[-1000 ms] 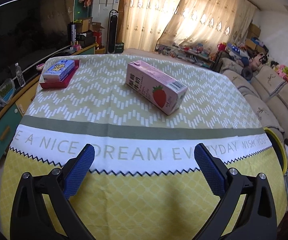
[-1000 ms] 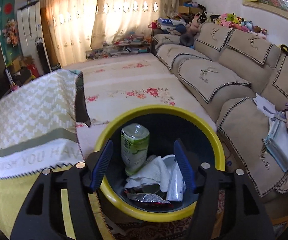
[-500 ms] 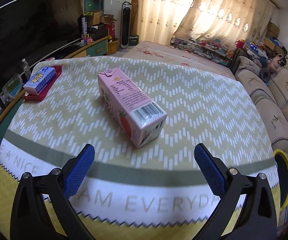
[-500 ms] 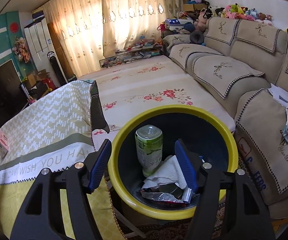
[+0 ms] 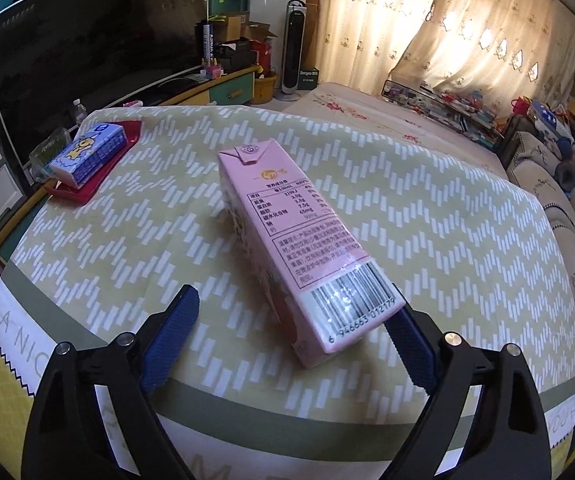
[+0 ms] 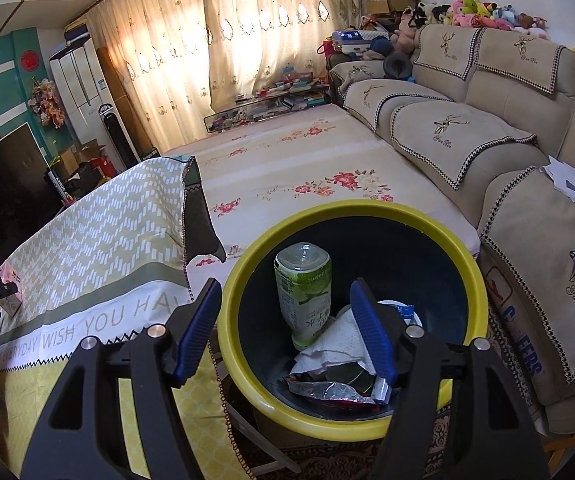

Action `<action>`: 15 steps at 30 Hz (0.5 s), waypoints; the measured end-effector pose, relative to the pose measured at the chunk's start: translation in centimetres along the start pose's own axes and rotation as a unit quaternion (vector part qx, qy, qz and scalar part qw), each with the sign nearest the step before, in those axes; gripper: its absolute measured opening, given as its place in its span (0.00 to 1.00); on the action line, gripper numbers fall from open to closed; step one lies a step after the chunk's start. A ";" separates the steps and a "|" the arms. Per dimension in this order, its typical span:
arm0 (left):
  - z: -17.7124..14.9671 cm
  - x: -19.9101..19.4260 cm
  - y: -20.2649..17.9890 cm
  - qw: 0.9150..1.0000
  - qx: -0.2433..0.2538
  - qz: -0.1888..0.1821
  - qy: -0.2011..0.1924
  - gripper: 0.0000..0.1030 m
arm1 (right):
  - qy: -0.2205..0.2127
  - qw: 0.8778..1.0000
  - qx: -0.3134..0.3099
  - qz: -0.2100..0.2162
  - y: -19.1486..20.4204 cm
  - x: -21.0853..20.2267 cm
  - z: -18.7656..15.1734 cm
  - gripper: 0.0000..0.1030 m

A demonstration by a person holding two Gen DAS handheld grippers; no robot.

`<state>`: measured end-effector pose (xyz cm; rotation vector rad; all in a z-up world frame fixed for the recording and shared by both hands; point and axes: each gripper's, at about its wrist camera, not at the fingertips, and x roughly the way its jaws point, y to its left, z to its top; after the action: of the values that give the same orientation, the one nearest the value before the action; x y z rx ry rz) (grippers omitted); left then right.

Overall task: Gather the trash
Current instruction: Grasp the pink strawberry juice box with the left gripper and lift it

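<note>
- Carton (image 5: 287, 240): pink milk carton lying flat on its side on the tablecloth (image 5: 467, 240), barcode end nearest the left gripper (image 5: 291, 336), folded top end pointing away from it.
- Left gripper: jaws spread wide, holding nothing. The carton's barcode end sits between the two blue pads (image 5: 171, 336), close against the right-hand pad and apart from the left-hand one. Whether the right-hand pad touches the carton cannot be told.
- Ahead and to the left of the left gripper, well apart from the carton: a red tray (image 5: 99, 168) carrying a blue tissue pack (image 5: 87, 152).
- Right gripper (image 6: 287, 328): jaws open, empty, positioned above the yellow-rimmed bin (image 6: 327, 424) that stands beside the table.
- Bin contents, seen between and below the right gripper's fingers: a green-labelled bottle (image 6: 305, 292) standing neck down, crumpled white paper (image 6: 335, 344) and a foil wrapper (image 6: 327, 390).
- In the right wrist view, the carton appears far to the left on the table, at the tip of the other gripper.
</note>
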<state>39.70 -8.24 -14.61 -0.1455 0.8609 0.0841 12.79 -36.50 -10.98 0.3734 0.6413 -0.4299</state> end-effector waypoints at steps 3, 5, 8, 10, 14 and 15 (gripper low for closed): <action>0.2 -0.3 0.5 1.000 0.005 0.006 -0.009 0.76 | 0.002 1.000 -0.003 0.001 0.3 0.1 0.0 0.62; 0.2 -0.4 0.8 1.000 0.012 0.007 -0.009 0.70 | 0.004 1.000 -0.007 0.002 0.6 0.1 -0.1 0.62; 0.3 -0.8 1.5 1.000 0.022 0.015 -0.009 0.70 | 0.003 1.000 -0.012 0.003 0.7 0.0 0.0 0.62; 0.2 -1.2 2.5 1.000 0.018 0.021 -0.011 0.70 | 0.002 1.000 -0.010 0.005 0.7 -0.1 0.0 0.62; 0.3 -1.8 4.7 0.999 0.007 0.037 -0.019 0.70 | 0.001 1.000 -0.007 0.004 0.4 -0.2 0.0 0.62; 0.4 -1.9 5.1 0.999 0.004 0.040 -0.019 0.70 | 0.001 1.000 -0.007 0.005 0.4 -0.2 0.0 0.62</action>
<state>38.10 -3.17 -13.41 -0.1010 0.8288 0.1582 12.87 -36.09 -10.73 0.3639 0.6447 -0.4162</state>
